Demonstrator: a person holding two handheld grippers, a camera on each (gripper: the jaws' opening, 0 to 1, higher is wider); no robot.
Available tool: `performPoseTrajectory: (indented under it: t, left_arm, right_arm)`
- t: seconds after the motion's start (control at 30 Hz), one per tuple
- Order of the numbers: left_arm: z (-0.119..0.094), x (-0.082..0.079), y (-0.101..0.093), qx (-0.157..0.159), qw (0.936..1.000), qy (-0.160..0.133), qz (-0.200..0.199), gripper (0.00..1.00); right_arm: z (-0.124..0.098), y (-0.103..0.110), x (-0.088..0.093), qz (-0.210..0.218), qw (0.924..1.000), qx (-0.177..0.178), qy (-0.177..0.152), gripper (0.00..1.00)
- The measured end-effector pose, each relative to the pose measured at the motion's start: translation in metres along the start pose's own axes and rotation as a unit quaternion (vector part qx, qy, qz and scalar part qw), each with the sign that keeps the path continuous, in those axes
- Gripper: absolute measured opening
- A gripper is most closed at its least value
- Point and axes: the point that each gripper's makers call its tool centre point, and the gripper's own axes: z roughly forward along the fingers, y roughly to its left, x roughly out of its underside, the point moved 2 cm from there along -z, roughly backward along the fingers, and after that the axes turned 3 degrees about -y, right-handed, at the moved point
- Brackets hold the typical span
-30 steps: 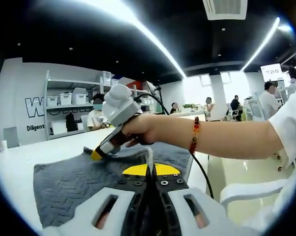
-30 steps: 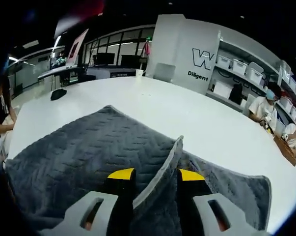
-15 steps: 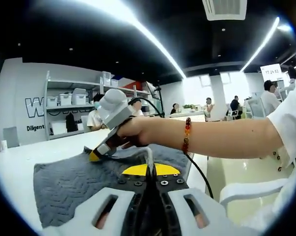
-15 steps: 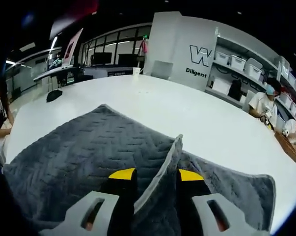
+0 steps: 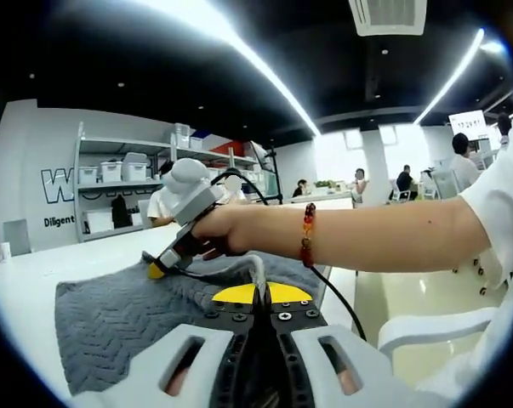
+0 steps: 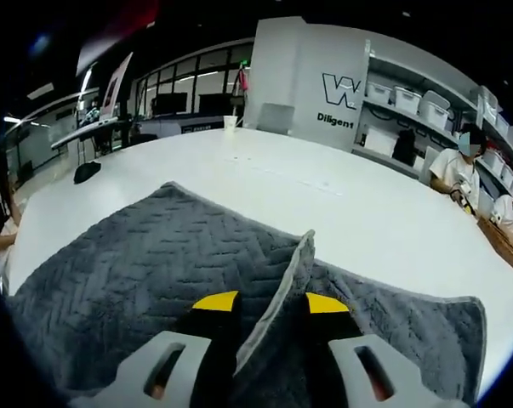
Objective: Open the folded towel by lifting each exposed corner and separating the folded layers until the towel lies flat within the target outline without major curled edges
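So over the last second the right gripper has carried its pinch of towel a bit further across the left gripper view, sliding leftward along the cloth; the bracelet arm went with it; in its own view the far corner of the towel looks a touch more spread than it did a second back. My read is the top layer is being walked open, not finished yet (no target outline that I can make out, so can't judge placement)

Tools: right jaws are narrow, clamped on a raised ridge of towel standing up between the yellow tips; left gripper has its jaws pressed together with a pale strip of towel edge rising right at the tips, so I'd say it's holding the edge too

The towel itself is dark grey with a herringbone quilted texture and a lighter edging, lying on the white table; mostly flat away from the pinch, but still humped where it's gripped, and the near part looks doubled over
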Motion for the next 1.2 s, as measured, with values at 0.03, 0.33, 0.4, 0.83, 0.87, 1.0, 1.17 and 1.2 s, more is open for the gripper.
performPoseTrajectory:
  t: [0.03, 0.33, 0.4, 0.83, 0.87, 1.0, 1.17, 1.2]
  left_arm:
    - [0.000, 0.000, 0.000, 0.000, 1.0000, 0.000, -0.001, 0.00]
    - [0.000, 0.000, 0.001, 0.002, 1.0000, -0.001, -0.002, 0.00]
    - [-0.001, 0.000, 0.000, 0.002, 1.0000, 0.000, -0.001, 0.00]
    - [0.000, 0.000, 0.000, 0.005, 1.0000, -0.001, -0.002, 0.00]
    - [0.000, 0.000, -0.002, 0.005, 1.0000, -0.001, -0.002, 0.00]
    - [-0.001, 0.001, -0.003, 0.005, 1.0000, -0.002, -0.002, 0.00]
    - [-0.001, 0.001, -0.006, 0.004, 1.0000, -0.002, -0.002, 0.00]
    - [-0.001, 0.001, -0.006, 0.004, 1.0000, -0.002, -0.002, 0.00]
  right_arm:
    - [0.000, 0.000, 0.000, 0.001, 1.0000, 0.000, 0.000, 0.23]
    - [0.008, -0.005, -0.004, 0.007, 1.0000, 0.003, 0.003, 0.23]
    - [0.010, -0.008, -0.005, 0.009, 0.9999, 0.006, 0.002, 0.23]
    - [0.021, -0.019, -0.018, 0.028, 0.9994, 0.015, -0.016, 0.16]
    - [0.022, -0.020, -0.018, 0.029, 0.9993, 0.017, -0.016, 0.15]
    - [0.021, -0.029, -0.020, 0.041, 0.9984, 0.030, -0.025, 0.10]
    - [0.022, -0.034, -0.026, 0.046, 0.9977, 0.035, -0.036, 0.01]
    - [0.022, -0.035, -0.027, 0.045, 0.9977, 0.034, -0.038, 0.00]
